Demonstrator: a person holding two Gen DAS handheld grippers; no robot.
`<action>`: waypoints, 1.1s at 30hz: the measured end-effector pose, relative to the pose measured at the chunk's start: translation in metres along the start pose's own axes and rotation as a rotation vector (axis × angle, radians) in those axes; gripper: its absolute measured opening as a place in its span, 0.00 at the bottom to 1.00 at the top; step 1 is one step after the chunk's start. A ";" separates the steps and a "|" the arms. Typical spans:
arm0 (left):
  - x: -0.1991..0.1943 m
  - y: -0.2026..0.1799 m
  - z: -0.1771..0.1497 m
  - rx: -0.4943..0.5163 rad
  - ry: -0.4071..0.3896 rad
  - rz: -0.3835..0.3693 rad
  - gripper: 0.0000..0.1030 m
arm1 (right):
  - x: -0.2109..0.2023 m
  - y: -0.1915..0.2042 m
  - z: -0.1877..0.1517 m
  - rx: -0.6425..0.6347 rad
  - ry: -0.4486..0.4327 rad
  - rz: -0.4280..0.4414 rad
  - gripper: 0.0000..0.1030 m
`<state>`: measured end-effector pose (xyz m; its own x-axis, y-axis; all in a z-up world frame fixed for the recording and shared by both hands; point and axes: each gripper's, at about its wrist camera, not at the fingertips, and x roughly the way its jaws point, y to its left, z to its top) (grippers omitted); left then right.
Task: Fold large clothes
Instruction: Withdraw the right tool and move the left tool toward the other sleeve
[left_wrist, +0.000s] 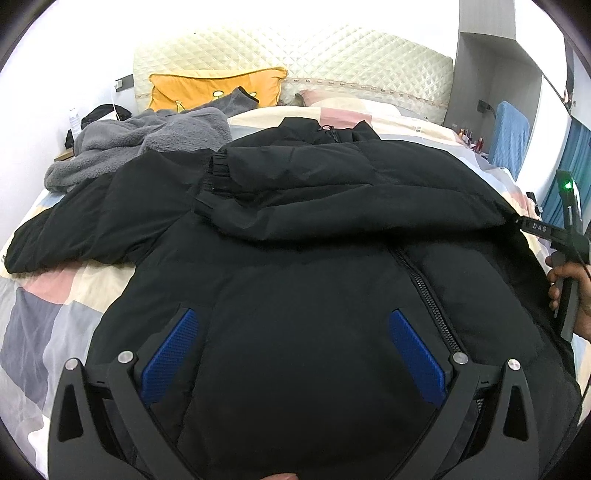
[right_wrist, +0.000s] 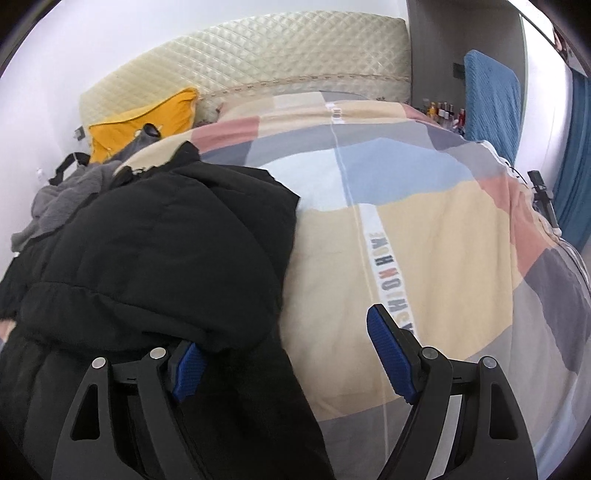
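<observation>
We see a black puffer jacket (left_wrist: 295, 221) spread front-up on the bed (left_wrist: 44, 295), one sleeve folded across its chest

Our left gripper (left_wrist: 291, 354) hangs over the lower front of the jacket, jaws wide apart with only fabric beneath them and nothing clamped. Our right gripper (right_wrist: 284, 354) sits at the jacket's edge, jaws also apart: the left pad (right_wrist: 188, 369) is half hidden by a fold of black fabric, the right pad (right_wrist: 391, 362) is over the patchwork duvet (right_wrist: 424, 221), and the pads do not close on the cloth. A grey fleece (left_wrist: 140, 140) lies beside the jacket's other sleeve, near a yellow pillow (left_wrist: 207, 88) at the quilted headboard (left_wrist: 332, 59)
</observation>
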<state>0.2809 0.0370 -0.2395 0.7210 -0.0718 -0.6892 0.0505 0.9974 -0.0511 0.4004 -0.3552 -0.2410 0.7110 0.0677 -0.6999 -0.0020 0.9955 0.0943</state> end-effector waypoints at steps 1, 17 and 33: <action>0.000 0.001 0.000 0.000 0.001 -0.001 1.00 | 0.003 -0.003 -0.001 0.012 0.011 0.000 0.76; -0.049 -0.010 0.019 -0.010 -0.066 -0.005 1.00 | -0.086 0.058 -0.005 -0.104 -0.062 0.051 0.78; -0.105 -0.029 0.019 -0.035 -0.180 -0.049 1.00 | -0.203 0.119 -0.049 -0.156 -0.275 0.191 0.78</action>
<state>0.2168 0.0152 -0.1514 0.8304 -0.1158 -0.5450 0.0667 0.9918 -0.1091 0.2210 -0.2475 -0.1227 0.8499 0.2540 -0.4617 -0.2449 0.9662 0.0808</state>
